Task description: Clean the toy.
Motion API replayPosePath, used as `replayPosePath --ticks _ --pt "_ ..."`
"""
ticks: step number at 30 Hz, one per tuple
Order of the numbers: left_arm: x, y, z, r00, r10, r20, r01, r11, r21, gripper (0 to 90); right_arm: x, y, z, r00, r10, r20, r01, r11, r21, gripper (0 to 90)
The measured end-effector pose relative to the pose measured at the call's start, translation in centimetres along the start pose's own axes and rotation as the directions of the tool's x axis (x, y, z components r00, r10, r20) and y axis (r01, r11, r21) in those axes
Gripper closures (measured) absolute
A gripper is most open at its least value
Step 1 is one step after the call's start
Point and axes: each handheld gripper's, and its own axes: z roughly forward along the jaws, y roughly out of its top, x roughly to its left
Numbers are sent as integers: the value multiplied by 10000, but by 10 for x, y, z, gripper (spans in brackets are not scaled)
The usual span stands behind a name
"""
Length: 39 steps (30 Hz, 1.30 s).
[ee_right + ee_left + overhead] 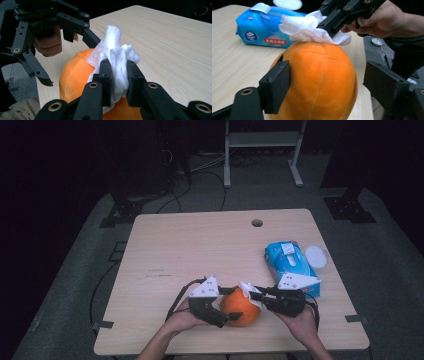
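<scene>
Near the tabletop's (165,240) front edge sat an orange plush ball (241,307). Left hand-held gripper (325,82) straddled it, jaws open, right pad clear. Right hand-held gripper (117,80) pinched a white wipe (113,53) against its top.

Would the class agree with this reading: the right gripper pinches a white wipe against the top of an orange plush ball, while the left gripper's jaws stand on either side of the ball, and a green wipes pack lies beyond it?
Not quite: the wipes pack is blue, not green, as the left gripper view shows. The rest holds: the right gripper pinches the white wipe against the top of the orange plush ball, and the left gripper straddles the ball.
</scene>
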Motion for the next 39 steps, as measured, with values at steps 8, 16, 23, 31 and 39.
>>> replayPosePath --ticks 8,16,23,31,39 --pt "6 -14 11 9993 -115 -348 123 9996 237 166 -5 -2 -1 9997 172 170 -172 9998 -38 764" --pt "0 -3 0 9985 199 -503 -188 9996 226 367 -4 0 -5 9998 200 87 -197 9992 -355 764" --pt "1 -3 -2 9984 76 -552 -65 9998 203 375 -4 0 -3 9996 244 131 -241 9994 -246 765" --pt "4 -7 4 9961 -395 -790 402 9992 68 342 19 11 1 9976 -554 -422 535 9975 -452 765" --pt "13 -14 -2 9956 -803 -482 802 9968 -32 336 -9 -4 -2 9990 363 248 -363 9993 0 766"
